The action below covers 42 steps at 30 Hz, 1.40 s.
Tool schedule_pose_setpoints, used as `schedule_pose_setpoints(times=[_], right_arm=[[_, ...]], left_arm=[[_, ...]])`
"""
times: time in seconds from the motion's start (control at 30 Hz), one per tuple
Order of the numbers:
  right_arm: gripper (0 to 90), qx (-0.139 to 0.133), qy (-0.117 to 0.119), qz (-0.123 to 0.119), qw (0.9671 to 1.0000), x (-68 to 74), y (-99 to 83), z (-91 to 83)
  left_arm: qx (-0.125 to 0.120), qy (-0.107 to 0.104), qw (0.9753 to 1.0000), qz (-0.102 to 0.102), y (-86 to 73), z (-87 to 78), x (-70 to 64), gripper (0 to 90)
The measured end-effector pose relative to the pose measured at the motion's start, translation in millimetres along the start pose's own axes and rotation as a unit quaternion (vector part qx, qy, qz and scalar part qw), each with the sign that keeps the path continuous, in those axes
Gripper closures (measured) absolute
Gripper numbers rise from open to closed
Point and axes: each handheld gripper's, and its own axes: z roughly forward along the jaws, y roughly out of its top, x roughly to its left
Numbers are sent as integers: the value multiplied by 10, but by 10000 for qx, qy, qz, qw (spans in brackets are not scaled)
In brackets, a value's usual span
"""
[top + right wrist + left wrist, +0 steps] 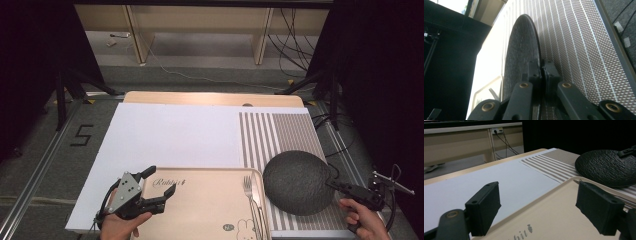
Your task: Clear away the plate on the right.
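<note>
A dark textured round plate (298, 182) rests over the striped placemat (278, 132) at the right; its rim is pinched between the jaws of my right gripper (332, 184), which is shut on it. In the right gripper view the plate (521, 50) stands edge-on between the closed jaws of that gripper (541, 65). A beige tray (205, 205) with a printed rabbit lies at the front, a fork (250, 197) along its right side. My left gripper (162, 181) hovers open over the tray's left corner; its fingers (484, 207) straddle the tray rim (544, 195) with nothing between them.
A white sheet (170, 135) covers most of the wooden table (215, 98). Beyond it are a floor with cables (295, 45), shelving legs and dark tripod stands at both sides. A "5" mark (81, 135) is taped on the floor at left.
</note>
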Motion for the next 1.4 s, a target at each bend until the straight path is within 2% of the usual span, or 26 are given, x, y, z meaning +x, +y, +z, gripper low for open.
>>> schedule_pose_setpoints(times=[0.17, 0.37, 0.63, 0.73, 0.9, 1.03, 1.4], right_arm=[[868, -61, -32, 71, 10000, 10, 2, -8], [862, -120, -13, -4, 9999, 36, 13, -26], [852, -298, -7, 36, 9995, 57, 23, -60], [850, -338, 46, 88, 9994, 72, 23, -70], [851, -479, 174, 25, 9987, 101, 30, -91], [853, -514, 288, 107, 9982, 124, 28, -87], [852, -461, 505, 108, 9976, 292, -7, -14]], left_arm=[[-5, 6, 10000, -2, -1, -4, 3, 186], [-6, 10, 10000, 9, 1, -5, 1, 187], [1, 11, 10000, 16, -2, -9, 5, 187], [-6, 14, 10000, 12, 0, -8, 3, 186], [-9, 20, 10000, 5, 0, -8, 4, 187], [-13, 15, 10000, 2, 0, -10, 5, 186], [-16, 35, 10000, -10, 1, -12, 9, 186]])
